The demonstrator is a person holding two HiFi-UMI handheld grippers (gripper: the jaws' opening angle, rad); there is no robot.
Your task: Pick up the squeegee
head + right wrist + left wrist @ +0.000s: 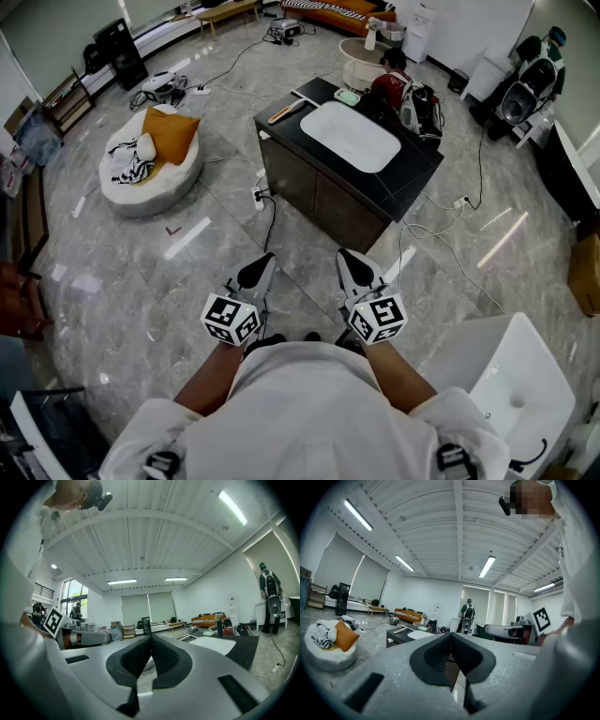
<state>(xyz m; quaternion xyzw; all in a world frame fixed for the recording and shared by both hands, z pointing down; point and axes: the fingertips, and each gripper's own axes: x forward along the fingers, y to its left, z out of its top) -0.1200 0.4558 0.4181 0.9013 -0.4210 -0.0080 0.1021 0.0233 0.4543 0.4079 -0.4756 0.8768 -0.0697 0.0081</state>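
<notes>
Grey marble floor (141,272) lies under left hand-held gripper (265,260) and right hand-held gripper (345,255), jaws together, holding nothing.

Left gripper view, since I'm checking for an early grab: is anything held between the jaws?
No, the left gripper is shut tip to tip, nothing between its jaws.

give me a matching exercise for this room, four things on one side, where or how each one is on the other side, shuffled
Things:
1. orange cushion
2. white basin
3. left gripper
4. cable

Places or states:
a. jaws shut, nothing between them
b. trails over the floor
c. lies on the white beanbag
d. set into the black counter

Pairs: 1-c, 2-d, 3-a, 4-b
</notes>
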